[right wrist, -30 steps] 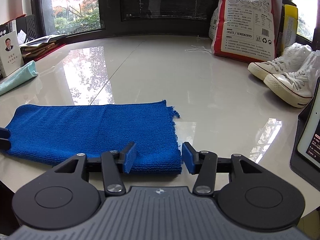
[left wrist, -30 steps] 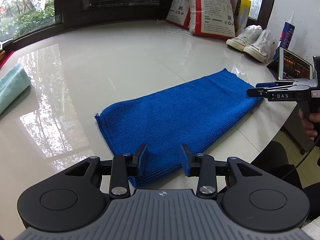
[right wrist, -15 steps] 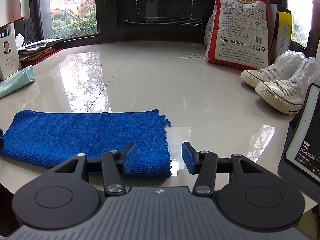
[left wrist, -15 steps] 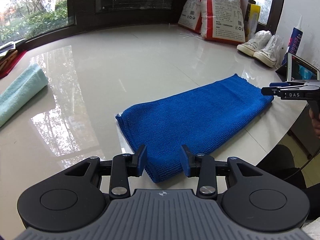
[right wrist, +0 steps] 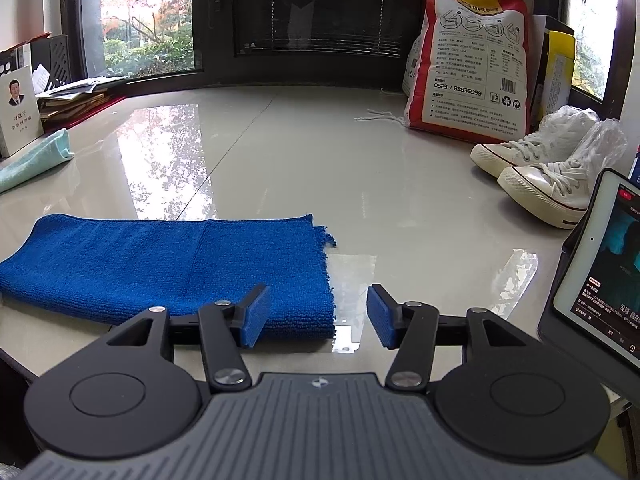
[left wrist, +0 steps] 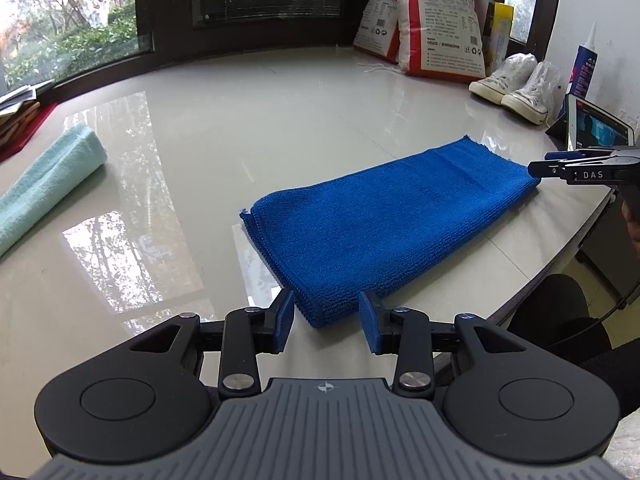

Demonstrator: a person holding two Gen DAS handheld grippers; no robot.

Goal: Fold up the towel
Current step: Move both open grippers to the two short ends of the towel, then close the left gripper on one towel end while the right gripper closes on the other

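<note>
A glossy pale table (left wrist: 248, 128) fills most of both views, with window light and trees mirrored in its surface. Near its front edge a blue towel (left wrist: 384, 220) is laid flat as a long folded band, several layers being visible at its near-left corner in the left wrist view. In the right wrist view the same towel (right wrist: 168, 264) is seen running leftward from the gripper, its frayed right-hand end lying just ahead of the fingers.

At the far right of the table two red and white sacks (left wrist: 436, 20) are stood upright against the window frame, and a pair of white sneakers (right wrist: 536, 168) is placed beside them. A tablet (right wrist: 600, 264) is propped at the right edge, its screen lit. A light green cloth (left wrist: 48, 180) is rolled at the left, well apart from the towel, and a stack of papers and books (right wrist: 76, 98) is kept behind it.

The left gripper (left wrist: 327, 322) is held with its blue pads spread apart, and the towel's near corner is framed between them without being clamped. The right gripper (right wrist: 318, 316) is likewise held wide, its left pad over the towel's near right corner and its right pad over bare table; from the left wrist view its tips (left wrist: 548, 163) are seen at the towel's far end, though contact cannot be judged there.
</note>
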